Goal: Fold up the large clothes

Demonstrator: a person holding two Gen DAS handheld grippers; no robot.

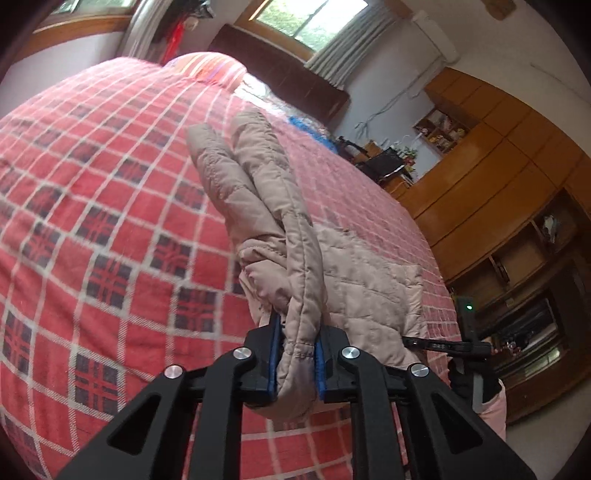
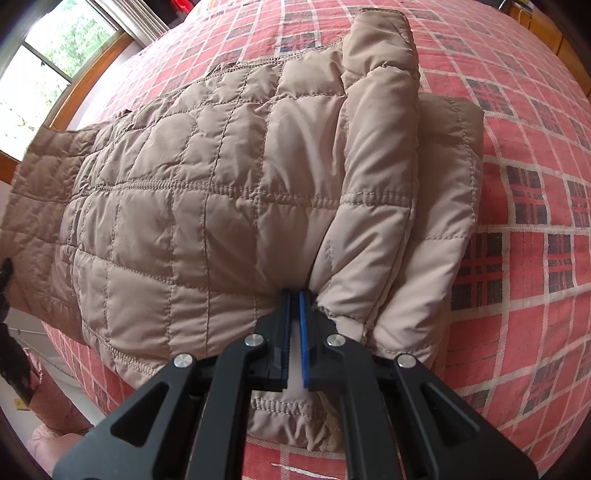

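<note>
A beige quilted jacket (image 2: 229,192) lies on a bed covered with a red plaid blanket (image 1: 92,206). The left tongs (image 1: 295,343) are clenched on a thick rolled edge of the jacket, which bulges between the blue pads (image 1: 274,354) and hangs down past them. From there the padded fabric runs away across the blanket, two sleeve-like folds lying side by side. The right tongs (image 2: 294,325) pinch a thin seam of the jacket near its hem, their blue pads (image 2: 303,339) nearly together with pale cloth between. A sleeve (image 2: 380,147) is folded over the jacket's body on the right. Wooden cabinets (image 1: 491,177) and a window (image 1: 314,22) stand beyond the bed.
</note>
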